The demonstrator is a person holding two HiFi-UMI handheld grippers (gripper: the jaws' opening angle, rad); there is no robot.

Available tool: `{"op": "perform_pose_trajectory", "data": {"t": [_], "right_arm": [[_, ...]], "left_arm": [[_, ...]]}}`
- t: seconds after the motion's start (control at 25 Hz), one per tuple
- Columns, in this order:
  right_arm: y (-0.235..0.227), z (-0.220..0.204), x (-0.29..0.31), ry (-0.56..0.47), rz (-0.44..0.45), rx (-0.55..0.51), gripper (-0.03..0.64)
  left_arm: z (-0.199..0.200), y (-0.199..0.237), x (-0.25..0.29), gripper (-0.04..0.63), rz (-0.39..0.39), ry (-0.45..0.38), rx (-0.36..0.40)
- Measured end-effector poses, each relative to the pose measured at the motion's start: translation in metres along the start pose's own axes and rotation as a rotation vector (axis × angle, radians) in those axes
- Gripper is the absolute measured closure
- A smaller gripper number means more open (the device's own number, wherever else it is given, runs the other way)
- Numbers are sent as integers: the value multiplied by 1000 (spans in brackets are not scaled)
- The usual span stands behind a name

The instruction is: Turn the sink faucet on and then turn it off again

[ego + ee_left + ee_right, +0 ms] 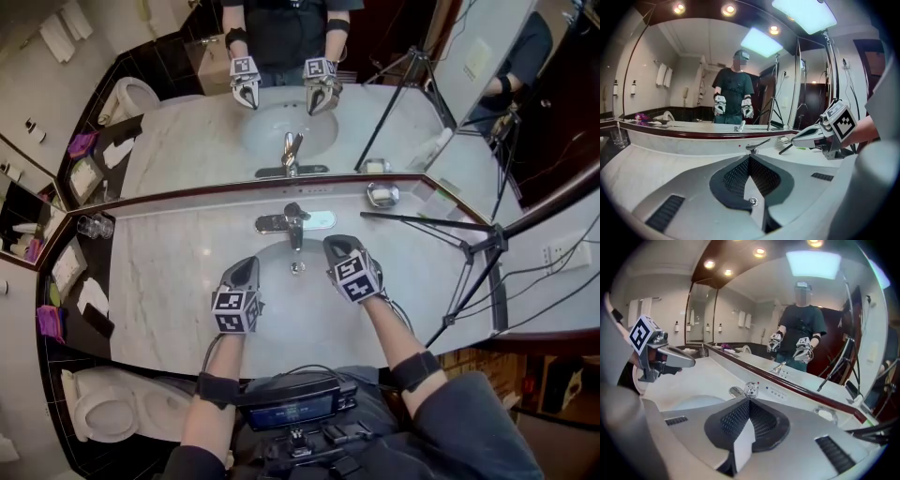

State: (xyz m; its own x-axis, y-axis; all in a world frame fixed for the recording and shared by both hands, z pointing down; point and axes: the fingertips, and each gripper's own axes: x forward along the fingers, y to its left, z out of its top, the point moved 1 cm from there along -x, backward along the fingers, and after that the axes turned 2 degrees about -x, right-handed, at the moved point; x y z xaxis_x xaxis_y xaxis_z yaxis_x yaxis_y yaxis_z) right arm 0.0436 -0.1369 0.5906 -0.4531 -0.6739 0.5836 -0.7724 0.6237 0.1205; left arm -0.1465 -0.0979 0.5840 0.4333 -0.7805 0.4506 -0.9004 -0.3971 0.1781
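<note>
1. The left gripper (pixel 749 160) has its jaws pressed together, nothing between them; the right gripper (pixel 749 403) is likewise closed and empty.
2. Both hover over the sink basin (pixel 298 291); the faucet (pixel 292 223) stands just beyond their tips, untouched, on the marble counter (pixel 169 272).

Room is evenly bright. Light comes from ceiling spots (pixel 677 8) and a white panel (pixel 806 11), both blown out to pure white in my gripper views. The pale surface (pixel 169 272) carries a soft sheen and its shadows are faint. The chrome faucet (pixel 292 223) glints. Both gripper views bulge strongly and have black corners. The head view is sharp at the centre, with straight edges bowing toward the rim.
</note>
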Motion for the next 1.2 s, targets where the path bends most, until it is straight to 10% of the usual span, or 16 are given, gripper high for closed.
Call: {"op": "perform_pose_trajectory", "data": {"t": [0.24, 0.6, 1.0, 1.2], "right_arm": [[1, -25, -19, -61, -12, 269, 598], [4, -43, -32, -98, -17, 392, 598], [5, -48, -25, -82, -25, 297, 597], [-4, -23, -16, -57, -72, 30, 592]], "left_arm": [[0, 1, -5, 595, 2, -2, 6], [1, -3, -10, 595, -1, -16, 23], [-1, 4, -10, 595, 20, -10, 18], [-1, 5, -8, 595, 20, -1, 20]]}}
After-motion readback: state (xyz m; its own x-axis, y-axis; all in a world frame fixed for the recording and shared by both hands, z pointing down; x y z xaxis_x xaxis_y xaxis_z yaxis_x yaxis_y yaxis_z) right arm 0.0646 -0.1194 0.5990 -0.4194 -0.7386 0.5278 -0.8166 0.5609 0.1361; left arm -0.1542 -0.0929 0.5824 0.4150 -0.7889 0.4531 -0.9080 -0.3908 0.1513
